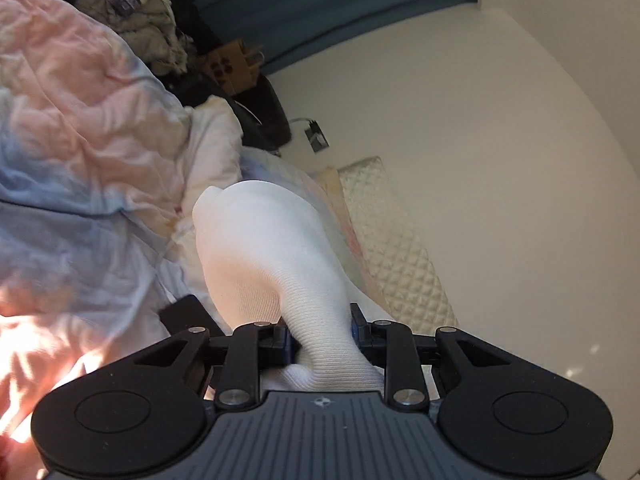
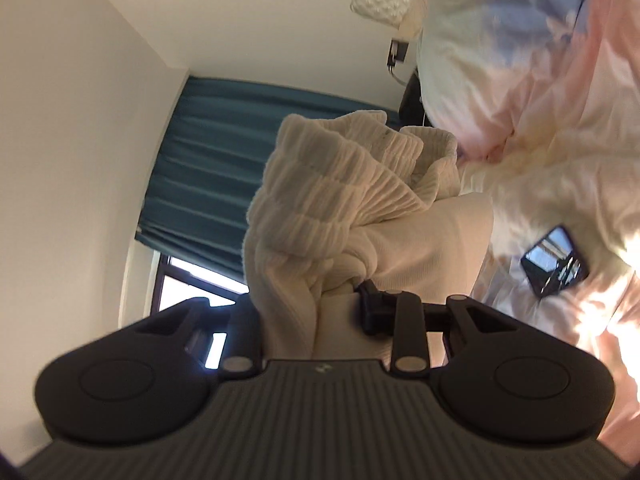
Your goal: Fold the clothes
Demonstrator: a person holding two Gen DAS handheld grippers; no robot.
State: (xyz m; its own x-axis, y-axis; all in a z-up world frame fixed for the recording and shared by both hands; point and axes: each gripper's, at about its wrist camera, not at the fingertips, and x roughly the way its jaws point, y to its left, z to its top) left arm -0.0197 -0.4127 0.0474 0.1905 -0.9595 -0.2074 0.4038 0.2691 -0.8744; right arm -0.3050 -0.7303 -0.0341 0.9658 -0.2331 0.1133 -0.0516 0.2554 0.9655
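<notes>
No readable text. Left gripper [image 1: 320, 336] clamps white sock [image 1: 264, 248]; right gripper [image 2: 316, 304] pinches ribbed cuff [image 2: 332, 200], its left finger hidden.

In the left wrist view, the white sock [image 1: 264, 248] covers the inner faces of the left gripper [image 1: 320, 334], and its lower end drops out of sight behind the gripper's body. A dark flat object [image 1: 182, 314] beside it is half hidden by the linkage — what it is cannot be told. The heap of clothes [image 1: 132, 4] is cut off by the top edge. In the right wrist view, the cream knit [image 2: 332, 216] buries one finger of the right gripper [image 2: 340, 304] entirely, and the bedding [image 2: 552, 120] is blurred and runs off the frame's edge.
</notes>
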